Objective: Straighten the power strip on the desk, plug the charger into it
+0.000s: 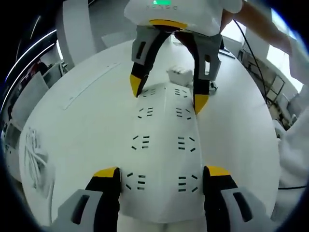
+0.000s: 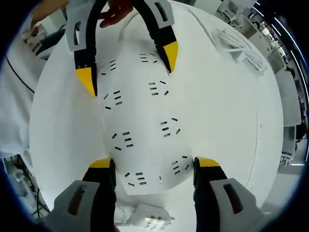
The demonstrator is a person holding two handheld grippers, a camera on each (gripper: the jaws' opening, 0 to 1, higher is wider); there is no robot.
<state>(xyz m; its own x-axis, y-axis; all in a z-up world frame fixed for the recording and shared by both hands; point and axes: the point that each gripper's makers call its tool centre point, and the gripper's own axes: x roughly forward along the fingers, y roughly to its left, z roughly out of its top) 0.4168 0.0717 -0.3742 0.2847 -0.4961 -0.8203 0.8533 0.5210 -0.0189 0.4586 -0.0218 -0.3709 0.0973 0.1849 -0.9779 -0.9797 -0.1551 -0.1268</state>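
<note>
Power strip [image 1: 163, 145]: white, two rows of sockets, flat on the white bench [image 1: 82, 125]. In the left gripper view its long axis runs from bottom centre up to upper centre.
Left tongs [image 1: 161, 175]: rise from the bottom of the left gripper view, jaws spread, one yellow-tipped jaw along each long side of the near end of the strip.
Right tongs [image 1: 168, 94]: enter from the top of the left gripper view, pointing down-frame, jaws spread astride the far end.
Charger [image 1: 180, 75]: white block on the bench just beyond the far end, upper centre.
Right gripper view: the strip runs bottom centre to top centre; right tongs straddle the near end, charger at bottom centre.
</note>
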